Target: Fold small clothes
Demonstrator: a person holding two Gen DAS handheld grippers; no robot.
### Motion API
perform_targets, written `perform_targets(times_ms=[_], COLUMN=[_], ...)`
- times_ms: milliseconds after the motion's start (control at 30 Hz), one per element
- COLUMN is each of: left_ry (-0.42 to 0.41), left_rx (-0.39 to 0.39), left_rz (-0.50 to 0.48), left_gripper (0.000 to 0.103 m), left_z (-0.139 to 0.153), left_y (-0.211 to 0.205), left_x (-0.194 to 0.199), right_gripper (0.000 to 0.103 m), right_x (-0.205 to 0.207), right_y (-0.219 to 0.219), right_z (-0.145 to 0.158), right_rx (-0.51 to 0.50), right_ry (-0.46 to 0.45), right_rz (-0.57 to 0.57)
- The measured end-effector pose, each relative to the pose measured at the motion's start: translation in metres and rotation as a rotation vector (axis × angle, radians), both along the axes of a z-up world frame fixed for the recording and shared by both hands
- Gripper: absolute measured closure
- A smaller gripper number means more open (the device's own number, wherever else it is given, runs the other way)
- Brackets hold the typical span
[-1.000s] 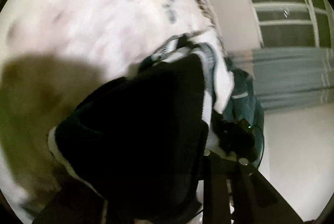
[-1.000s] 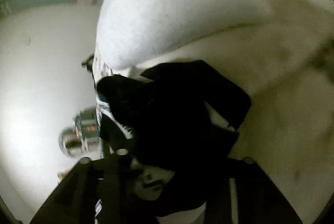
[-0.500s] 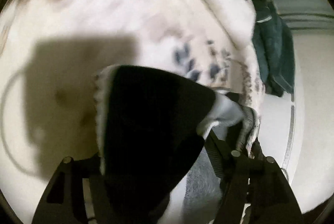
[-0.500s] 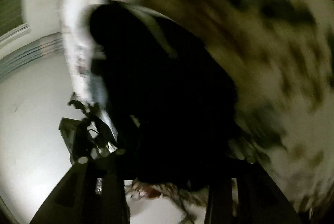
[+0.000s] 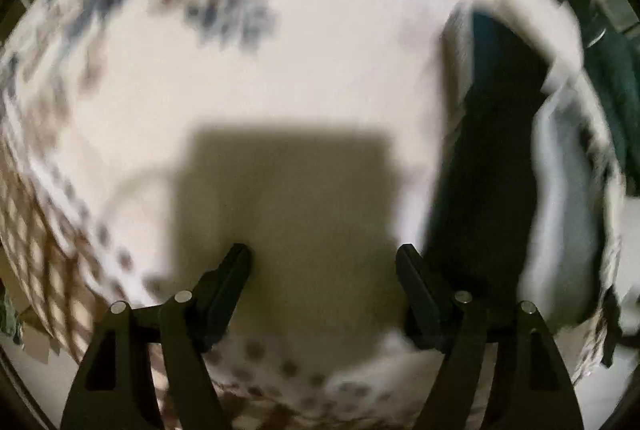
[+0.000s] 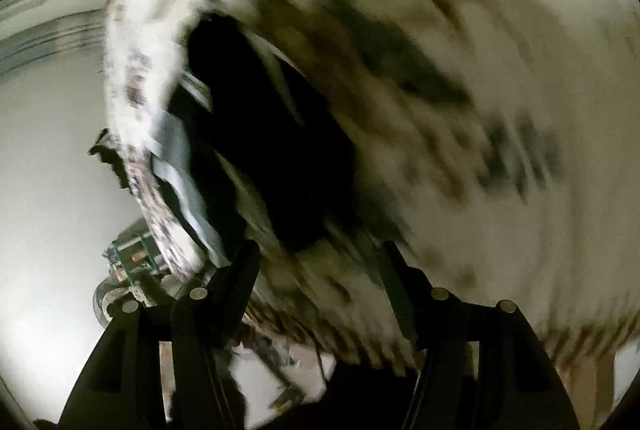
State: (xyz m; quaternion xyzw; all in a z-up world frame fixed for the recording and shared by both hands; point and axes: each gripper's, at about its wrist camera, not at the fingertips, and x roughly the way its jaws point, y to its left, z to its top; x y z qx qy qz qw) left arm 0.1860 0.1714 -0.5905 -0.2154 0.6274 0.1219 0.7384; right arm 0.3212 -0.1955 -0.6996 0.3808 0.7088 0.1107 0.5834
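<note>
A small dark garment [image 5: 488, 149] lies folded on a pale grey piece [image 5: 560, 213] near the right edge of the white patterned cloth [image 5: 320, 69]. My left gripper [image 5: 324, 258] points down at bare cloth to the garment's left. Its jaws are opening with nothing between them, and its right finger [image 5: 416, 282] is just beside the garment's near end. In the blurred right wrist view the same dark garment [image 6: 272, 149] lies just ahead of my right gripper [image 6: 320, 258]. Those jaws are also opening, and the pads do not press on the garment.
Dark green clothing [image 5: 612, 89] hangs past the cloth's right edge. The patterned cloth [image 6: 500, 89] fills the right wrist view's right side, with pale floor [image 6: 48, 169] left of it. A small metallic object [image 6: 128, 270] stands on the floor below the cloth's edge.
Both grippers held the dark garment a second ago and have let go of it. It now lies on the grey piece. The left gripper has swung away to its left.
</note>
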Motion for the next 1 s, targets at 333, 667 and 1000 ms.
perform_targets(times_ms=[333, 667, 1000], left_ry=[0.047, -0.119, -0.262], left_rx=[0.127, -0.02, -0.227], left_rz=[-0.032, 0.093, -0.05], left_gripper=[0.0, 0.001, 0.057], left_z=[-0.022, 0.05, 0.023], left_y=[-0.019, 0.009, -0.012], left_x=[0.02, 0.03, 0.195], right_gripper=[0.045, 0.098, 0.038], right_x=[0.162, 0.189, 0.195], right_y=[0.111, 0.066, 0.066], right_z=[0.004, -0.01, -0.031], right_rx=[-0.228, -0.179, -0.015], right_ry=[-0.228, -0.197, -0.192], right_rz=[0.262, 0.172, 0.166])
